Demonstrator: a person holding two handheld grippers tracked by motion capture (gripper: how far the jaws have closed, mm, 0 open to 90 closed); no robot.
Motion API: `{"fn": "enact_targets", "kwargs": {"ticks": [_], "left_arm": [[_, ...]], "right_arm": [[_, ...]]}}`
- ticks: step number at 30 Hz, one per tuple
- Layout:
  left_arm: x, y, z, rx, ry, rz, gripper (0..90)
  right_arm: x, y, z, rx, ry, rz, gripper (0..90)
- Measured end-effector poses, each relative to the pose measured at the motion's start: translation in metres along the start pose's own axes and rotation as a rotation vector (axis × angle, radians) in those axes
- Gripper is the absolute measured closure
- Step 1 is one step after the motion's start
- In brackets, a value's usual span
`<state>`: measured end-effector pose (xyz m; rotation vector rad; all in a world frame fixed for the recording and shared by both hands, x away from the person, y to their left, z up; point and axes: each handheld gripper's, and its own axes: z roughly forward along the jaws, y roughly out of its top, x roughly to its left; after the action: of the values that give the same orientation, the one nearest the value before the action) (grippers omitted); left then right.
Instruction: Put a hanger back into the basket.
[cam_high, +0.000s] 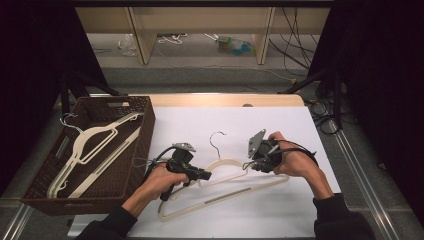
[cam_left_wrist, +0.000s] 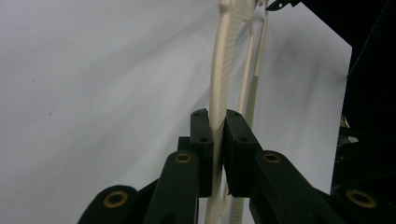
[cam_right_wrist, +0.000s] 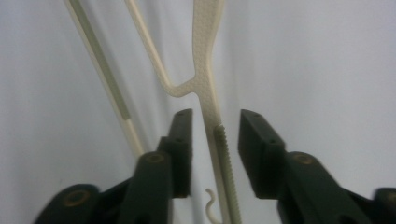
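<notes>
Hanger (cam_high: 235, 187), cream plastic with a wire hook (cam_high: 216, 138), is lying flat on the white table (cam_high: 295, 125) between my two tongs. Going left to right.

Left of the left gripper, a brown basket (cam_high: 142, 135) is sitting at the table's edge, well apart from the tongs, and it is carrying more cream hangers (cam_high: 92, 150).

Left gripper (cam_high: 202, 176): I am seeing it clenched on the hanger's left shoulder. In the left gripper view the two black pads (cam_left_wrist: 201, 140) are pressing on either side of the cream arm (cam_left_wrist: 219, 84), which is running straight away from the jaws, with the thinner lower bar just beside it on the right.

Between the tongs, the hanger's neck is arching and the hook is pointing away from me.

Right gripper (cam_high: 255, 164): I am seeing it released. In the right gripper view the jaws are standing apart on both sides of the hanger's right arm (cam_right_wrist: 205, 70); the arm is passing between them with a gap at each pad (cam_right_wrist: 254, 140), so nothing is being squeezed there. Hanger is resting on the table beneath this gripper.
</notes>
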<state>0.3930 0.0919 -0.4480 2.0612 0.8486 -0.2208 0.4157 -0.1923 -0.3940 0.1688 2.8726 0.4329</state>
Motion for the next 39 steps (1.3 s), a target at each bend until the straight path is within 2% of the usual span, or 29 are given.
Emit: {"fn": "enact_targets", "kwargs": {"ticks": [1, 3, 4, 5, 6, 7, 10, 12, 14, 18, 20, 21, 22, 25, 27, 29, 30, 32, 33, 34, 39], "left_arm": [[-0.002, 0.0, -0.001, 0.002, -0.008, -0.004, 84.1], [-0.006, -0.001, -0.003, 0.008, -0.006, -0.007, 84.4], [-0.008, -0.002, -0.004, 0.016, -0.014, -0.008, 84.6], [-0.01, -0.003, -0.006, 0.024, -0.011, -0.003, 84.8], [-0.012, -0.004, -0.006, 0.012, -0.012, -0.004, 85.0], [-0.014, -0.004, -0.008, 0.03, -0.016, 0.005, 85.2], [-0.018, -0.006, -0.012, 0.023, -0.01, 0.006, 85.6], [-0.021, -0.008, -0.014, -0.005, -0.01, -0.001, 86.1], [-0.024, -0.008, -0.018, -0.012, -0.011, -0.002, 86.6], [-0.029, -0.007, -0.027, -0.051, 0.018, -0.007, 86.9], [-0.029, -0.007, -0.031, -0.06, 0.032, -0.009, 86.9], [-0.029, -0.007, -0.034, -0.067, 0.042, -0.011, 86.9], [-0.028, -0.007, -0.036, -0.078, 0.047, -0.023, 86.9], [-0.028, -0.006, -0.046, -0.108, 0.044, -0.049, 86.9], [-0.028, -0.005, -0.053, -0.133, 0.045, -0.068, 86.9], [-0.029, -0.004, -0.06, -0.163, 0.053, -0.083, 86.9], [-0.029, -0.004, -0.065, -0.179, 0.05, -0.097, 86.9], [-0.03, -0.003, -0.074, -0.216, 0.046, -0.119, 86.9], [-0.031, -0.002, -0.08, -0.23, 0.041, -0.127, 86.9], [-0.032, -0.001, -0.085, -0.238, 0.033, -0.132, 86.9], [-0.044, 0.001, -0.107, -0.285, 0.035, -0.151, 86.9]], "right_arm": [[0.002, -0.001, -0.004, -0.009, -0.01, 0.029, 56.0], [0.005, -0.004, -0.009, -0.024, -0.012, 0.053, 51.4], [0.007, -0.006, -0.011, -0.054, -0.037, 0.09, 49.5], [0.008, -0.009, -0.012, -0.072, -0.037, 0.125, 46.3], [0.01, -0.012, -0.013, -0.084, -0.04, 0.158, 43.8], [0.011, -0.015, -0.014, -0.092, -0.047, 0.183, 40.9], [0.015, -0.026, -0.017, -0.168, -0.073, 0.287, 34.1], [0.017, -0.034, -0.019, -0.241, -0.106, 0.403, 26.5], [0.019, -0.041, -0.021, -0.278, -0.12, 0.453, 27.1], [0.022, -0.051, -0.023, -0.293, -0.15, 0.483, 27.6], [0.024, -0.054, -0.022, -0.3, -0.15, 0.491, 28.3], [0.026, -0.055, -0.023, -0.285, -0.124, 0.496, 28.7], [0.027, -0.056, -0.021, -0.297, -0.144, 0.495, 28.6], [0.028, -0.057, -0.022, -0.291, -0.132, 0.503, 28.6], [0.029, -0.059, -0.021, -0.317, -0.16, 0.521, 28.6], [0.03, -0.061, -0.022, -0.323, -0.15, 0.545, 28.6], [0.03, -0.062, -0.02, -0.348, -0.172, 0.551, 28.5], [0.032, -0.064, -0.021, -0.338, -0.164, 0.557, 28.2], [0.034, -0.065, -0.019, -0.36, -0.184, 0.561, 28.0], [0.035, -0.066, -0.02, -0.344, -0.17, 0.561, 27.9], [0.04, -0.07, -0.013, -0.359, -0.17, 0.569, 27.9]]}}
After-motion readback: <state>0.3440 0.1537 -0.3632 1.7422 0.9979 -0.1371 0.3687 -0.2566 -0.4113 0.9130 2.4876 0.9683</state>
